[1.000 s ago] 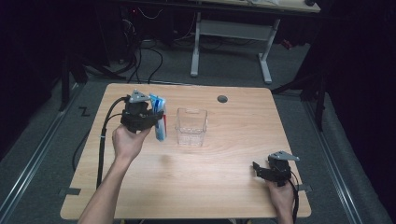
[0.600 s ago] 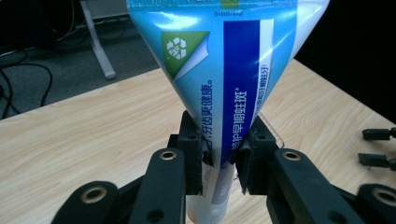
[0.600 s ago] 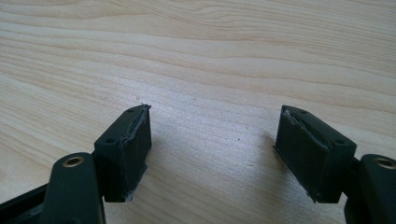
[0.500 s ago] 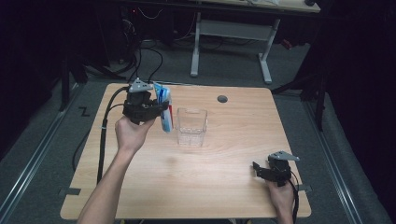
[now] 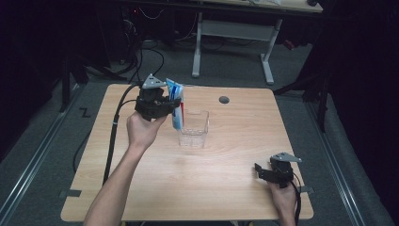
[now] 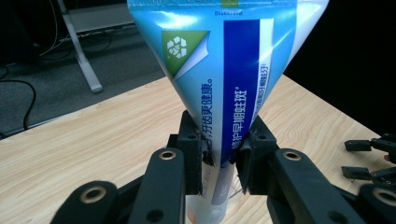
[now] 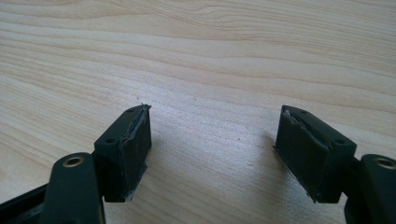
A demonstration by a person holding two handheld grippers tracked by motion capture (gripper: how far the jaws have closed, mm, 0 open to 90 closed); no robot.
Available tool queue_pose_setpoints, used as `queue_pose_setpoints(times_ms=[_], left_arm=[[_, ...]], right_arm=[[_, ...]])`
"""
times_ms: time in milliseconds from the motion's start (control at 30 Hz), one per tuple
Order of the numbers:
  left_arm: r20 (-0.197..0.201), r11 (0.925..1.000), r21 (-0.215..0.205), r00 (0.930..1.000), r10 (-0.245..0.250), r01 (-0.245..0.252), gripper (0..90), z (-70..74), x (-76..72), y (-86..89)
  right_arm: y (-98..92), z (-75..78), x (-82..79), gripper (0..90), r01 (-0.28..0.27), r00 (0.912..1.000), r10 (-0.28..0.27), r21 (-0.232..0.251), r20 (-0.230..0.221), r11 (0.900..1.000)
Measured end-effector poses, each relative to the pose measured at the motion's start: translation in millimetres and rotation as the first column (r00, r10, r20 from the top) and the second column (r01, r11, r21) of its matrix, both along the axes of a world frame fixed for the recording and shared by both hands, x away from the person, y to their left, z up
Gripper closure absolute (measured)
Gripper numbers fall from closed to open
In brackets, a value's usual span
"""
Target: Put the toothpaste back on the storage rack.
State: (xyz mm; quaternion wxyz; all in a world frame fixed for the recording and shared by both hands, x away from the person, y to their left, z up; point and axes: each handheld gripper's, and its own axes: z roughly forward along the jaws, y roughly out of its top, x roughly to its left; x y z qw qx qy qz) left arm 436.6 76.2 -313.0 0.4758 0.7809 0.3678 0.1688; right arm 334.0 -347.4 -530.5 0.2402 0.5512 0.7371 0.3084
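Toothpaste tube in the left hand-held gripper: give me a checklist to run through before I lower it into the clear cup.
1. Grip: left hand-held gripper jaws pinch the toothpaste tube on both sides. Ok.
2. Tube attitude: roughly upright, flat crimped end up. Ok.
3. Alignment: in the high view the tube sits at the left rim of the clear cup, not over its opening. Not ok.
4. Cup: upright, nothing visible inside. Ok.
5. Right hand-held gripper: open, near the table's right front edge, clear of the cup. Ok.
6. Tube's cap end: hidden. Cannot tell.

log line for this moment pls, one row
left claw: shut on toothpaste tube | tube: upright beside clear cup | right claw: open, nothing held, low over table
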Motion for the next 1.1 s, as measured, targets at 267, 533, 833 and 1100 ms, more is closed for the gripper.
queue_pose_setpoints(times_ms=[267,533,833,1100], left_arm=[[0.012,0.9995,0.031,0.9999,-0.007,0.007,73.4,-2.3,4.4,-14.1],[0.002,0.9981,0.061,1.0,-0.006,0.006,73.2,-14.8,13.2,-27.3],[-0.034,0.9978,0.067,0.9994,-0.004,0.006,72.8,-32.4,22.3,-36.9],[-0.066,0.996,0.089,0.9977,0.014,-0.008,72.8,-47.2,31.1,-41.6]], right_arm=[[-0.1,0.0,0.0,26.5,-0.001,1.0,0.001,-0.001,0.0,1.0],[0.0,0.0,-0.1,26.5,-0.001,1.0,0.001,-0.001,0.0,1.0],[-0.1,0.0,-0.1,26.5,-0.003,1.0,0.003,-0.001,0.0,1.0],[0.0,0.0,-0.2,26.5,-0.002,1.0,0.002,0.0,0.0,1.0]])
